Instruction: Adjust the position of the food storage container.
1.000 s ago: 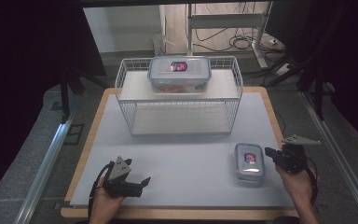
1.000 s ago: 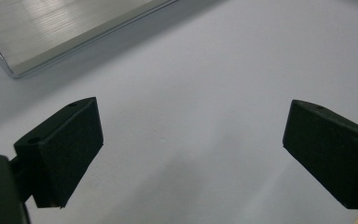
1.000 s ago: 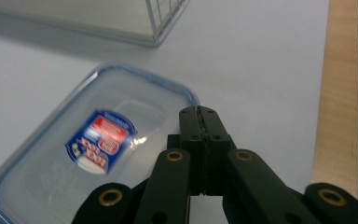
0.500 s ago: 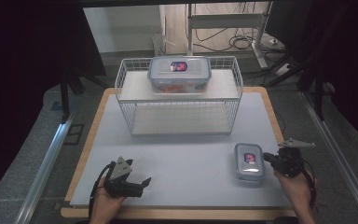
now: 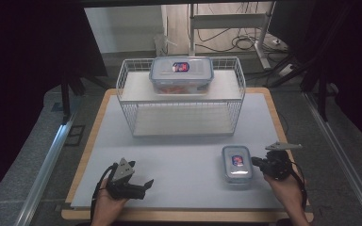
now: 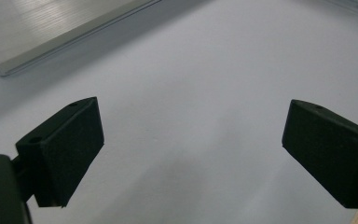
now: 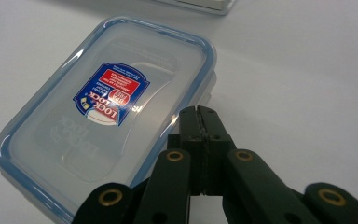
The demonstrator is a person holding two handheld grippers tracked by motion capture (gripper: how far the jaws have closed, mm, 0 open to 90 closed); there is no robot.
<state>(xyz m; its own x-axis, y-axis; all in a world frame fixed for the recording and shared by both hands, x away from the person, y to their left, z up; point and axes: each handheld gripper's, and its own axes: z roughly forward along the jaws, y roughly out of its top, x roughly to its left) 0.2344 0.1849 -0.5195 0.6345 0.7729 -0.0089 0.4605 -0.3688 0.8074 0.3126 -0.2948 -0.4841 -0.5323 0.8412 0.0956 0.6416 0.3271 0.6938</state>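
Observation:
A small clear container (image 5: pixel 237 162) with a blue-rimmed lid and a red-and-blue label lies on the white mat at the front right. My right gripper (image 5: pixel 255 163) is shut, with nothing between its jaws, and its tip sits against the container's right edge. In the right gripper view the closed tip (image 7: pixel 198 112) rests at the lid's rim beside the small container (image 7: pixel 102 112). My left gripper (image 5: pixel 141 184) rests low at the front left, open and empty. Its pads (image 6: pixel 65 149) stand wide apart over bare mat.
A white wire rack (image 5: pixel 122 94) with two shelves stands at the back middle of the mat. A larger clear container (image 5: pixel 181 74) sits on its top shelf. The mat lies on a wooden board (image 5: pixel 89 141), with dark floor and metal rails on both sides.
My right gripper has moved left, and the small container has slid left with it. The left gripper has stayed put.

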